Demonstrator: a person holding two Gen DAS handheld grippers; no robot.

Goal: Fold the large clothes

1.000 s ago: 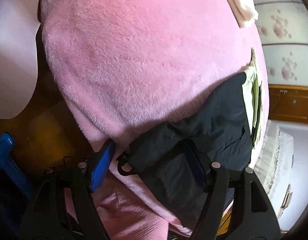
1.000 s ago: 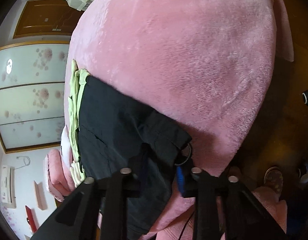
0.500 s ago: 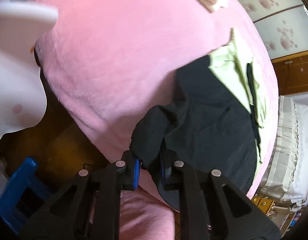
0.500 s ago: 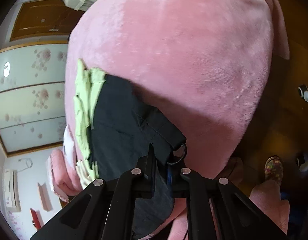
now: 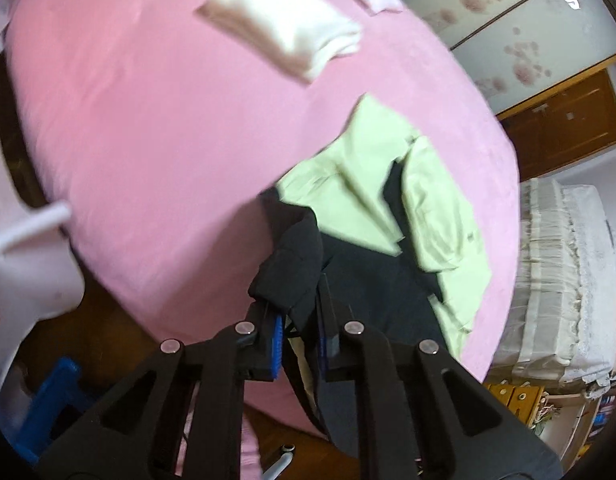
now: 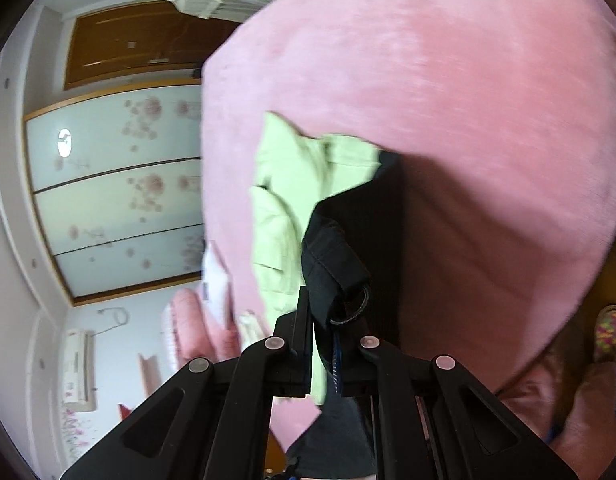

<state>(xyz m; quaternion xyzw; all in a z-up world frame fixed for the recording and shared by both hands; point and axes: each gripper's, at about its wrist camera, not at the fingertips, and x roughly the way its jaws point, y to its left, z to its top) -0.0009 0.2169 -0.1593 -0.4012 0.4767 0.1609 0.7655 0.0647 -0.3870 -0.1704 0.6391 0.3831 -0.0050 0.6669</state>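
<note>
Black garment point(image 5: 372, 280) corners clenched by left tool point(image 5: 299, 338) and right tool point(image 6: 324, 344), raised above pink bed point(image 5: 147, 128).

Black-and-green garment point(image 5: 372, 280), pink blanket point(image 5: 155, 128)

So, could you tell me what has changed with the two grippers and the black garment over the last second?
Both grippers closed on the black garment: the left gripper and the right gripper were open a second ago and now pinch its near corners. They have lifted it, exposing more light green lining. The pink bed cover stayed put.
</note>
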